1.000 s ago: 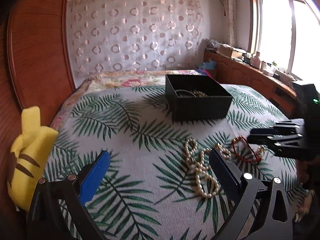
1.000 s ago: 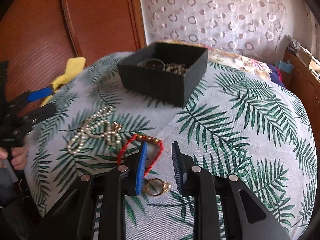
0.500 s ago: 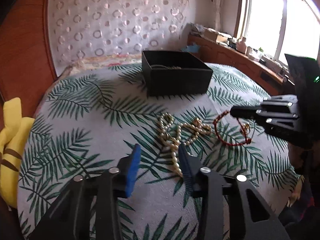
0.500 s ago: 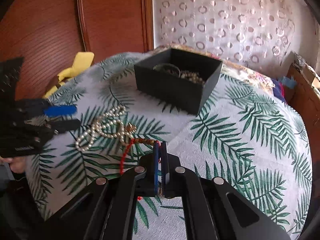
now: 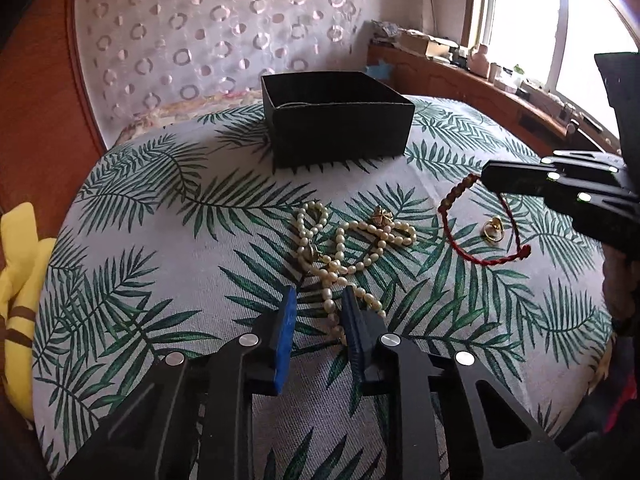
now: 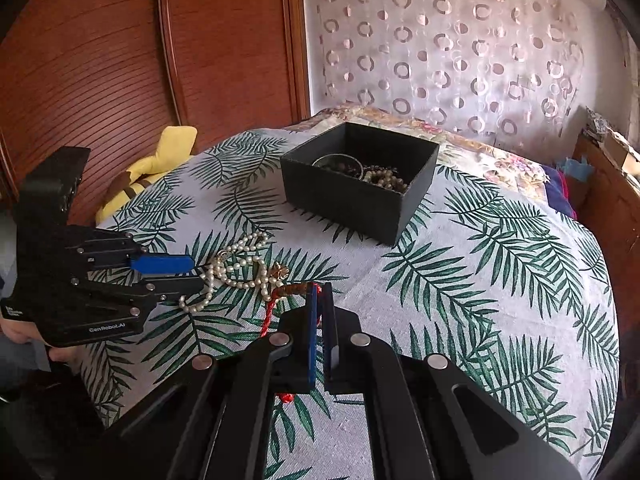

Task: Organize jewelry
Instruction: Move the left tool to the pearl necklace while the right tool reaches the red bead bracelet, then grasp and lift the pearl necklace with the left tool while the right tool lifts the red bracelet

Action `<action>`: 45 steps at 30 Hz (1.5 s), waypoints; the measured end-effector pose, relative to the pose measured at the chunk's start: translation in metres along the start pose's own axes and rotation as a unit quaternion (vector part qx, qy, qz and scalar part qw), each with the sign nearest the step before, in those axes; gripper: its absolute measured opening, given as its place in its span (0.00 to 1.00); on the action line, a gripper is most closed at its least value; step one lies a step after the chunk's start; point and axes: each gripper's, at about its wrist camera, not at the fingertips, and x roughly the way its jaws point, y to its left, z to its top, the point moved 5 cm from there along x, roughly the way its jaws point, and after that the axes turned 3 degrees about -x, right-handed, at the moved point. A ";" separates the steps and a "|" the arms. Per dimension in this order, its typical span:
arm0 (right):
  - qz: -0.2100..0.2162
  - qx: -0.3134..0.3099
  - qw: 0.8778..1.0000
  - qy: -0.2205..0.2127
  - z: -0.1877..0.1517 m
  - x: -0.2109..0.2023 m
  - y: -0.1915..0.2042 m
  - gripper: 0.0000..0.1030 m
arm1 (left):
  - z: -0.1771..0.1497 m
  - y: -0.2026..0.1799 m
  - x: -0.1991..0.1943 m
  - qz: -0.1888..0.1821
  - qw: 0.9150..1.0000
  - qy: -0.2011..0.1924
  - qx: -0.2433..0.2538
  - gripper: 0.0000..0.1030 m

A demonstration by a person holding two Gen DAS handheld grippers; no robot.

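Note:
A pearl necklace (image 5: 348, 244) lies on the palm-leaf bedspread; it also shows in the right wrist view (image 6: 236, 272). My left gripper (image 5: 320, 300) is narrowly open with the necklace's near end between its fingers. My right gripper (image 6: 321, 294) is shut on the red cord bracelet (image 5: 472, 224), lifting its beaded end off the cloth; the bracelet also shows in the right wrist view (image 6: 272, 312). A gold ring (image 5: 493, 232) lies inside the bracelet's loop. The black box (image 5: 336, 120) stands beyond and holds beads and a bangle (image 6: 360, 172).
A yellow plush toy (image 5: 20, 280) lies at the bed's left edge by the wooden headboard (image 6: 120, 60). A patterned curtain (image 5: 220, 28) hangs behind. A wooden cabinet (image 5: 460, 84) under the window runs along the right.
My left gripper has narrowed and moved forward over the necklace's end. My right gripper closed on the red bracelet and raised its end.

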 end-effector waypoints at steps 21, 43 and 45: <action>-0.003 -0.002 1.000 -0.013 0.007 -0.014 -0.001 0.03 | 0.019 0.001 -0.036 -0.005 0.998 -0.055 -0.001 0.05; -0.012 -0.022 0.998 -0.051 0.042 -0.044 0.006 0.03 | 0.090 0.008 -0.108 0.001 0.987 -0.160 0.005 0.05; -0.014 -0.022 0.998 -0.054 0.045 -0.045 0.004 0.03 | 0.096 0.006 -0.113 0.003 0.986 -0.167 0.008 0.05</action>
